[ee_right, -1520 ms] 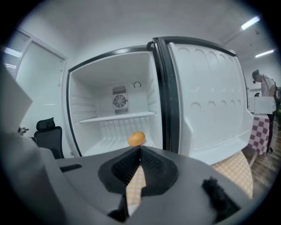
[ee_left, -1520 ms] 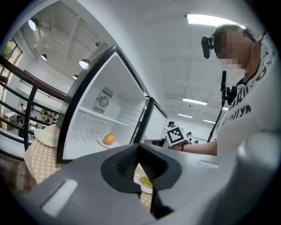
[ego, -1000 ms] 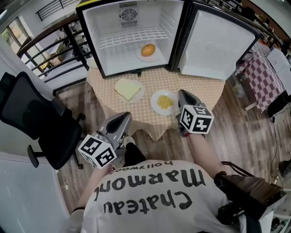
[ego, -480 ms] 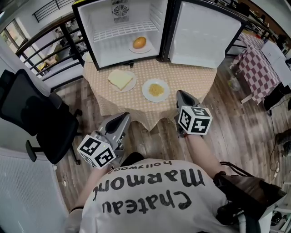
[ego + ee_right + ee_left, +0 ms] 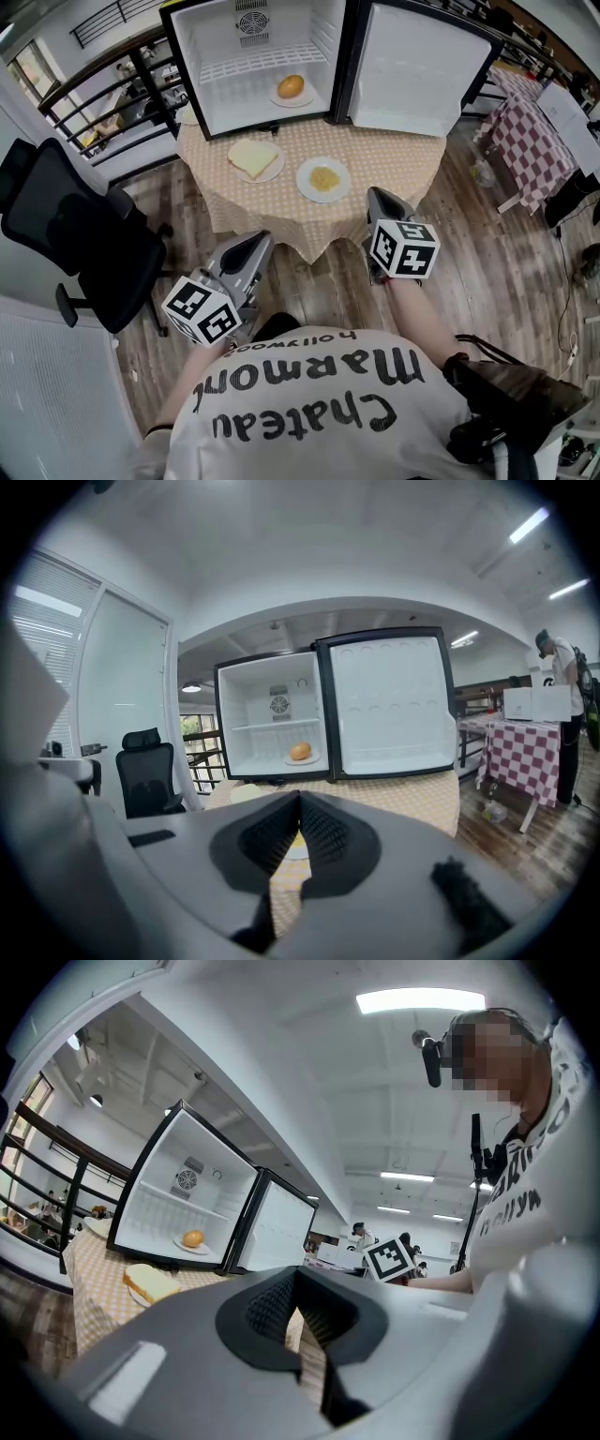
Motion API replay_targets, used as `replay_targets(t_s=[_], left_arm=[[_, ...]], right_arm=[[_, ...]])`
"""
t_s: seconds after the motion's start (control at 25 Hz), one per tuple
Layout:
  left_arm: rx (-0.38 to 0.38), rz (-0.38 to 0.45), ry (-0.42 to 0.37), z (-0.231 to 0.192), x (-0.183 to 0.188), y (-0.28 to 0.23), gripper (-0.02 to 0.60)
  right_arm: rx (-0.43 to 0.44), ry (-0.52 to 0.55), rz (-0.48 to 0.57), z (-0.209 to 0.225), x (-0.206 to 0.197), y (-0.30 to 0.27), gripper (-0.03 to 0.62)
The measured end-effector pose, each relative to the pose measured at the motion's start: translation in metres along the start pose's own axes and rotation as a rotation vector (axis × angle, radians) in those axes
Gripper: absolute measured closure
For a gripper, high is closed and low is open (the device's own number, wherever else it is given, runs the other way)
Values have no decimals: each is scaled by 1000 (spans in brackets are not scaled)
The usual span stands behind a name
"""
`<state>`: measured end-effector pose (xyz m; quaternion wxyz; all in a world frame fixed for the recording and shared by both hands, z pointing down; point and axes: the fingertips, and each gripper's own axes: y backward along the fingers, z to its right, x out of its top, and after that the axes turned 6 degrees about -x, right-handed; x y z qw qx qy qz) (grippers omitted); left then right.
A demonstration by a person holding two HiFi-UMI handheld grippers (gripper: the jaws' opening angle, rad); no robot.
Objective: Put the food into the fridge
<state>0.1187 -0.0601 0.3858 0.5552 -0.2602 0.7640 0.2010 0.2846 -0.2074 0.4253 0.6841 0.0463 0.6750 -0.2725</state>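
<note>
The person's white shirt [image 5: 309,394] has big black words, "Chateau Marmont", and a small "hollywood" on the side nearer the table [image 5: 375,178]. From the head view they are upside down. The cubes on the left gripper [image 5: 255,242] and right gripper [image 5: 378,194] show black-and-white square marks, not letters.

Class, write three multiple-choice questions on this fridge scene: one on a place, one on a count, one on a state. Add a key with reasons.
1. Where is the round orange food?
A) on the chair
B) on a plate inside the fridge
C) in a gripper

2. How many plates of food stand on the table in front of the fridge?
A) two
B) four
C) none

3. How is the fridge door?
A) shut
B) barely ajar
C) swung wide open

Key: 1 B, it lies on the fridge floor. 2 A, one holds bread, one yellow food. 3 C, its inner side shows fully.
</note>
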Motion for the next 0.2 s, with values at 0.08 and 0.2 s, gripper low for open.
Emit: replay_targets(t_s=[0.08, 0.2], left_arm=[[5, -1, 3, 2, -1, 4, 577], [7, 0, 4, 4, -1, 11, 577]], right_arm=[[-1, 1, 2, -2, -1, 3, 579], [0, 2, -1, -7, -3, 6, 579]])
